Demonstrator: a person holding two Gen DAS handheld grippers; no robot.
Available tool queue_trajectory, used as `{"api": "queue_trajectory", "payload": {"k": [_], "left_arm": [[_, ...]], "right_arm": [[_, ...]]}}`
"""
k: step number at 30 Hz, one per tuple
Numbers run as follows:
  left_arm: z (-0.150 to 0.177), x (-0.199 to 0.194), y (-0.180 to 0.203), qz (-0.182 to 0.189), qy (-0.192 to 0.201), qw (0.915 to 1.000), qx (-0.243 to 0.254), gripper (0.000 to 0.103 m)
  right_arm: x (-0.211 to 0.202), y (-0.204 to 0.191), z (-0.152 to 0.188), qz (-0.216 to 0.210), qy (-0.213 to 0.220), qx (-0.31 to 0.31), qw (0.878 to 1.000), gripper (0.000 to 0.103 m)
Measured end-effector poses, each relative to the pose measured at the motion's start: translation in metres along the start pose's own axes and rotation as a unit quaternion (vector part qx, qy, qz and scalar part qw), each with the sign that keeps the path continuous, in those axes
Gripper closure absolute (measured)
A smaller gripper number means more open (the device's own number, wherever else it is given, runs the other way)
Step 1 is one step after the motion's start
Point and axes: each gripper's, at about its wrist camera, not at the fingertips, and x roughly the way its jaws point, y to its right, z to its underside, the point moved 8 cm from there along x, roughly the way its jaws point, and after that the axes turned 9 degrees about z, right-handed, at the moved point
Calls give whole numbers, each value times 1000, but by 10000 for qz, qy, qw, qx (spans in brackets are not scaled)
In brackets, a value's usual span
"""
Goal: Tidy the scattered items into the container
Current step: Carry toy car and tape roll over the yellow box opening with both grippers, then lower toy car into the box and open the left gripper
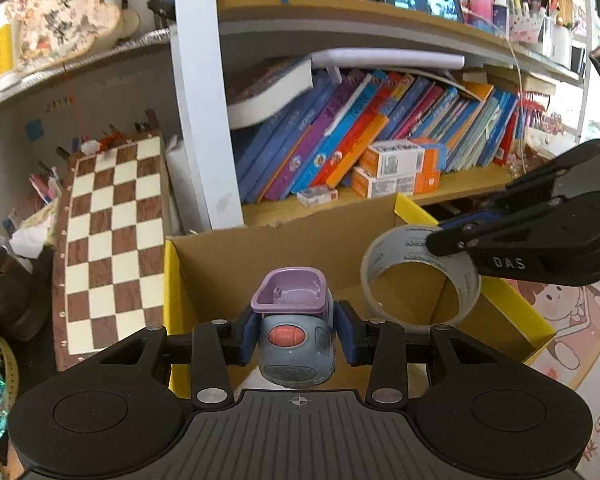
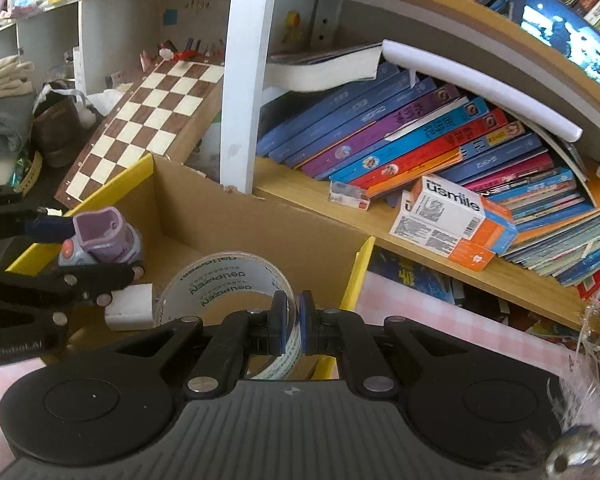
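My left gripper (image 1: 296, 334) is shut on a grey-blue toy car (image 1: 296, 344) with a purple top, held over the open cardboard box (image 1: 260, 248) with yellow flaps. My right gripper (image 2: 294, 312) is shut on the wall of a clear tape roll (image 2: 224, 280), held over the same box (image 2: 260, 224). The tape roll (image 1: 416, 276) and right gripper (image 1: 452, 236) show at the right of the left wrist view. The toy car (image 2: 108, 240) and left gripper (image 2: 100, 248) show at the left of the right wrist view. A white block (image 2: 130, 306) lies in the box.
A bookshelf with slanted books (image 1: 360, 136) and orange-white cartons (image 2: 456, 220) stands right behind the box. A chessboard (image 1: 112, 236) leans at the left. A brown shoe (image 2: 56, 128) and folded clothes sit farther left. A pink patterned mat (image 2: 440, 328) lies under the box.
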Motion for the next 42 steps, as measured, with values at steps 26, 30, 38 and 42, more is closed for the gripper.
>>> {"api": "queue_trajectory", "payload": {"k": [26,30,38,42], "left_arm": [[14,43,4,190,-636,9978,-10,64],[14,45,4,199,-655,9976,-33,64],[13,48,4,241,-685,9973,-53,63],[12,47,4,230,-639,9977,-56,62]], "right_arm": [[63,-11,-8,-52,-177,-281,9994,96],[65,-13,-10,-62,-162,-315,9994,96],[70,-15,-9,-72,-190,-333,9992,96],[71,-16,-9,-80,-203,-339,9992,96]]}}
